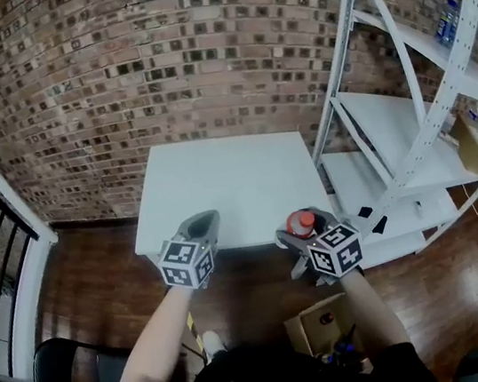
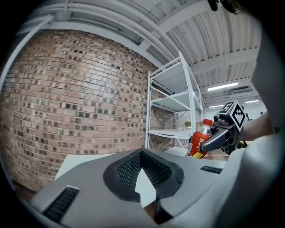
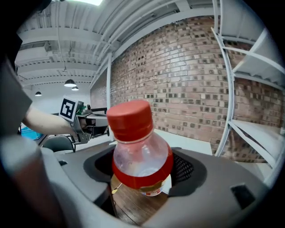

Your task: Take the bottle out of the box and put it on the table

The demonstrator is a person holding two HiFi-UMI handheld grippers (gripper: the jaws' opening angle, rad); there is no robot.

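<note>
Clamping the bottle [image 3: 140, 147], right gripper [image 1: 302, 228] hangs near the table [image 1: 221, 188]; left gripper [image 1: 202, 227] closed.

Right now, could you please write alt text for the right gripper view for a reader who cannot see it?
The right claw grips a clear plastic bottle with a red cap and red label, wooden floor showing beneath it. A white table and brick wall lie beyond.
</note>
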